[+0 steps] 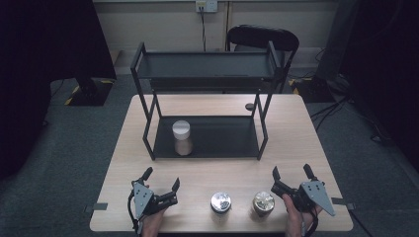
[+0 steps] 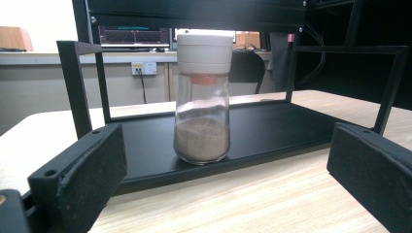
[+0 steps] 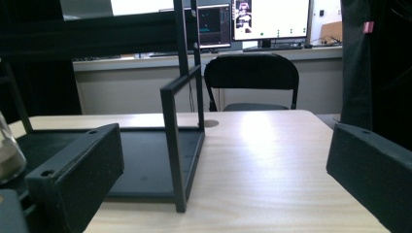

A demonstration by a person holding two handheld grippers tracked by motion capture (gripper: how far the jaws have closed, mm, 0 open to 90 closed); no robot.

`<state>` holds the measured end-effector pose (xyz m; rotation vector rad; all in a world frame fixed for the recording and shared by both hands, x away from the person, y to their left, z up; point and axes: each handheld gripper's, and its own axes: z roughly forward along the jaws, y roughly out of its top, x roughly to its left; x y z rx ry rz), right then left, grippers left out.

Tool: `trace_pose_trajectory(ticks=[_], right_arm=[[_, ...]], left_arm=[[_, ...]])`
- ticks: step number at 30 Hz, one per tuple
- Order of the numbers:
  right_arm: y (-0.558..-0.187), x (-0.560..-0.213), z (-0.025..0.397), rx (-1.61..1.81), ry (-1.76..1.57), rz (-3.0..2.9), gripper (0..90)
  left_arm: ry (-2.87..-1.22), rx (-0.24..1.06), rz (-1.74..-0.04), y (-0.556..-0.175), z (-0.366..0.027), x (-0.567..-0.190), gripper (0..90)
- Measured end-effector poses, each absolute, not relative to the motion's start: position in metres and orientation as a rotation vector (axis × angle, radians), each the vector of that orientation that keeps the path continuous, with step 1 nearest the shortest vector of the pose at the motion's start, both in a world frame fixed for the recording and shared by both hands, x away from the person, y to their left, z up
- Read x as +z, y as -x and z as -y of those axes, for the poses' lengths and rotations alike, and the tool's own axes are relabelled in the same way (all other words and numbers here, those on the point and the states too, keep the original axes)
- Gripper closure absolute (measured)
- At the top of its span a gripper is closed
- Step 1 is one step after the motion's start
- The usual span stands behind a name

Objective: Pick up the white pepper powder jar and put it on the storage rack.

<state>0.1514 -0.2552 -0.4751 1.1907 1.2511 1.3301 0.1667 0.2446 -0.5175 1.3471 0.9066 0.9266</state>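
Hovering with jaws apart, the left gripper (image 1: 161,181) faces the glass shaker (image 2: 202,99) on the rack (image 1: 207,148)'s lower shelf, probably slippery, breakable, best pinched at its narrow waist.

Two small glass jars with shiny metal lids, upright on the table's near edge, side by side but apart: left jar (image 1: 221,203) silver-capped, right jar (image 1: 263,203) gold-tinted, just beside the right gripper (image 1: 291,176). Contents dark, perhaps spice; hard to tell.
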Motion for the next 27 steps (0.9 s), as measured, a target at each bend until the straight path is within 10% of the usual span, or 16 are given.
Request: trace_pose_trajectory(ticks=[27], right_arm=[[-0.115,-0.415,0.237,1.389,-1.081,-1.313,0.1]], left_arm=[[-1.349,0.925,-0.906,-0.167,-0.245,-0.517,0.0]])
